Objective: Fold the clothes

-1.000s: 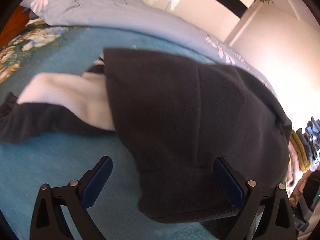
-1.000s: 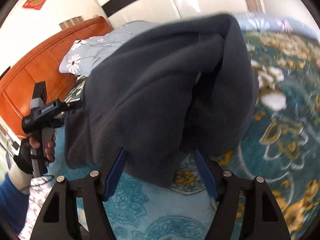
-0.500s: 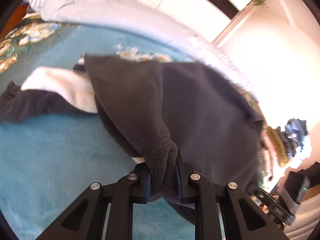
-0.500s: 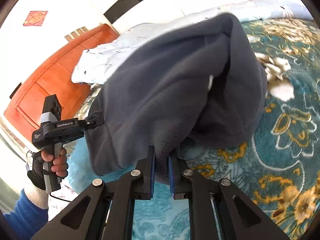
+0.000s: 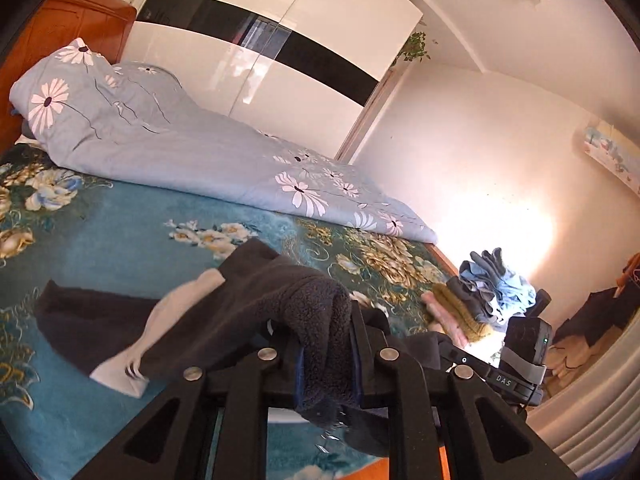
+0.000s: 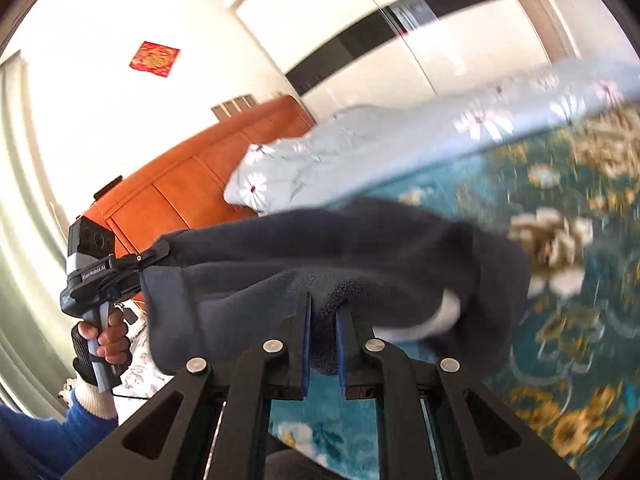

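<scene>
Dark fleece garment (image 5: pixel 256 312) with a white lining, bunched and slung between both tools above the teal floral bedspread (image 5: pixel 120 216). Left gripper (image 5: pixel 324 356) pinches a thick wad of one edge; right gripper (image 6: pixel 323 336) nearly closed on another fold, left hand (image 6: pixel 106 336) visible on its handle. Fabric looks soft, bulky, light, droops freely, probably not slippery. Best held at hem corners or seams, not mid-panel. Folded pile (image 5: pixel 480 304) sits near the bed's corner.

Black claw (image 6: pixel 323 334) with blue pads, silver screws; hand (image 6: pixel 107 334) wears a black strap, white cuff, blue sleeve.
</scene>
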`<state>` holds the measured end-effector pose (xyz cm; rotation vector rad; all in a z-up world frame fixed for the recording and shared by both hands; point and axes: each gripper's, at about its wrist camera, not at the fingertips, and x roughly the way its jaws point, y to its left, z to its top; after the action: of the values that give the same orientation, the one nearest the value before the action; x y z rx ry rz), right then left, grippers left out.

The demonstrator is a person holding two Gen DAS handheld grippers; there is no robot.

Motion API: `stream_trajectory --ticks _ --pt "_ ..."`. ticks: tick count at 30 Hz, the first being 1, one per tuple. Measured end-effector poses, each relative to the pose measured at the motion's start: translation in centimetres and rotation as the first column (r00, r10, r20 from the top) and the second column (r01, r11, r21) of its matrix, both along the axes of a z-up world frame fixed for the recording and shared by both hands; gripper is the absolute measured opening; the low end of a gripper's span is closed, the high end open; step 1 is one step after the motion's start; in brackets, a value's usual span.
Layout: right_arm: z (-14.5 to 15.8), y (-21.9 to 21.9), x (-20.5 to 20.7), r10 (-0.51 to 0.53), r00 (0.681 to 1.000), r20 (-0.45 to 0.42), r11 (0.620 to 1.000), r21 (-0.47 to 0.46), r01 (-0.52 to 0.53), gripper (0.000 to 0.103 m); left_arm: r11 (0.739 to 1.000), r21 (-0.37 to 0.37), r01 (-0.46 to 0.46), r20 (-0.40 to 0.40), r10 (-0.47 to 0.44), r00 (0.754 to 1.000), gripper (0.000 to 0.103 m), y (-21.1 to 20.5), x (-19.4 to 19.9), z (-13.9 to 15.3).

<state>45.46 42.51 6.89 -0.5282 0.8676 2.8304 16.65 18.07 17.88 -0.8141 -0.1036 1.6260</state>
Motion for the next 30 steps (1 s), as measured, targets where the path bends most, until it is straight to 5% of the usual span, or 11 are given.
stream_trajectory --ticks 5,11,16,22,25,30 --pt "-0.4 3.6 -4.0 -0.103 0.994 0.037 0.994 -0.016 0.104 0.011 0.998 -0.055 -0.003 0.101 0.009 0.995 0.019 6.9 -4.7 -3.6" --pt "-2.3 10.5 -5.1 -0.212 0.969 0.125 0.974 -0.056 0.220 0.011 0.991 -0.133 -0.028 0.091 0.040 0.995 0.025 15.6 -7.2 -7.4" --pt "-5.9 15.6 -6.8 -0.266 0.932 0.245 0.946 -0.122 0.302 0.011 0.976 -0.218 -0.005 0.109 0.029 0.994 0.047 19.6 -7.8 -11.3" --pt "-9.5 17.8 -6.6 -0.252 0.923 0.291 0.925 -0.208 0.319 0.011 0.971 -0.219 0.093 0.140 -0.063 0.988 0.070 17.0 -6.8 -12.0" --pt "-9.7 17.9 -6.7 -0.249 0.921 0.299 0.923 -0.214 0.319 0.011 0.972 -0.208 0.106 0.104 -0.086 0.991 0.077 14.5 -6.3 -10.7" --pt "-9.6 17.9 -6.8 -0.247 0.918 0.310 0.922 -0.216 0.321 0.011 0.962 -0.273 -0.004 -0.046 -0.009 0.999 0.081 11.6 -6.3 -10.9"
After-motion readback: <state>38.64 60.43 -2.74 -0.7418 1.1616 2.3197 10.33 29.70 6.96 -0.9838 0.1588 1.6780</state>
